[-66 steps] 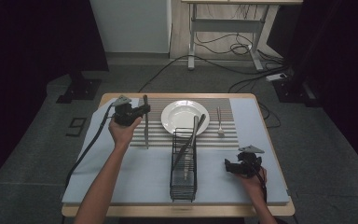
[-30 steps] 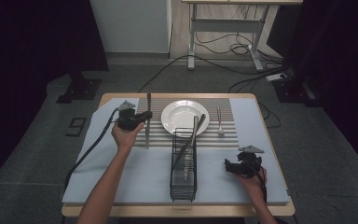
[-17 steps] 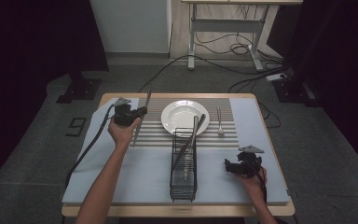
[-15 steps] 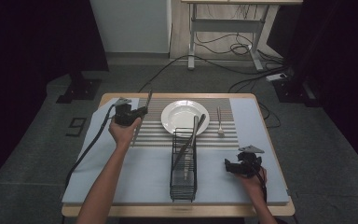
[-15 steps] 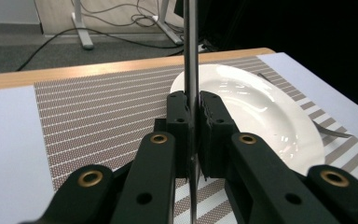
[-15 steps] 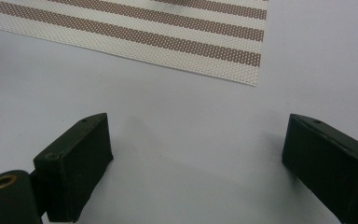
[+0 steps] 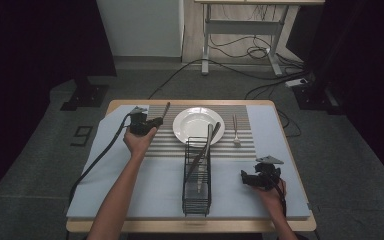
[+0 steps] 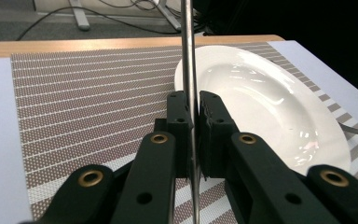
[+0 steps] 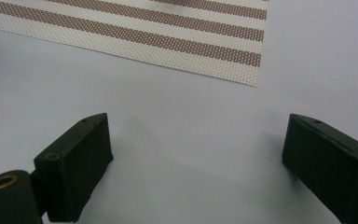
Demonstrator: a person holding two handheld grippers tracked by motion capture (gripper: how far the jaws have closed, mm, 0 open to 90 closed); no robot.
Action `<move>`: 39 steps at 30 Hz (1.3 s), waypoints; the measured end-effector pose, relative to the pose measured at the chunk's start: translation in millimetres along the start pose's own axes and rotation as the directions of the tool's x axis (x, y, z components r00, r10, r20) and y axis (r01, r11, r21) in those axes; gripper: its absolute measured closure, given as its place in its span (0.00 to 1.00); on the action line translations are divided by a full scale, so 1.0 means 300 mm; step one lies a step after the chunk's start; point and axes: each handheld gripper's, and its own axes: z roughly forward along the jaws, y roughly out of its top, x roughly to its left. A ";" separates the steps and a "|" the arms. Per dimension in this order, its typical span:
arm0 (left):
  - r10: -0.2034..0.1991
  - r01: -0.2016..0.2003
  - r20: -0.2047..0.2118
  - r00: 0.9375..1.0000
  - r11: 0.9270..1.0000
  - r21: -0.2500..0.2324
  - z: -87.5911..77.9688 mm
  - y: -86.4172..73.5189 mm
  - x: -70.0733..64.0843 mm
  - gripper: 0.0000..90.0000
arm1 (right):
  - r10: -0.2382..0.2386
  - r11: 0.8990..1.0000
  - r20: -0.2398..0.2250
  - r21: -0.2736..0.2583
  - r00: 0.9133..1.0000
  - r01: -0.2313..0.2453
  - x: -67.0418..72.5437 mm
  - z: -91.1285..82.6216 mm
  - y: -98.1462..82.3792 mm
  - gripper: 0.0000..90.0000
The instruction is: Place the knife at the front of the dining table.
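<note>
From above: left gripper pinching a slim metal utensil over the striped placemat, just left of the white plate; right gripper spread, low over the grey mat; wire rack holding two utensils. Along the left jaws: pressed tight on the utensil's shaft, plate bare. Along the right jaws: wide apart, gripping nothing.

**Counted items on the counter**
One counter; one blue cloth; one striped mat; one white plate; one wire rack with two utensils in it; one fork on the mat; one knife held upright; two tools: left tool, right tool.
</note>
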 end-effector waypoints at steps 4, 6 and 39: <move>-0.010 0.010 -0.014 1.000 1.000 0.018 0.022 -0.004 0.012 0.93 | 0.000 1.000 0.000 0.000 1.000 0.000 0.000 0.000 0.000 0.09; -0.010 0.011 -0.022 1.000 0.999 0.036 0.034 -0.009 0.019 0.93 | 0.000 1.000 0.000 0.000 1.000 0.000 0.000 0.000 0.000 0.09; -0.114 0.129 -0.093 0.989 0.974 0.184 0.171 -0.050 0.118 0.93 | 0.000 1.000 -0.001 -0.002 1.000 0.000 0.000 0.000 0.000 0.09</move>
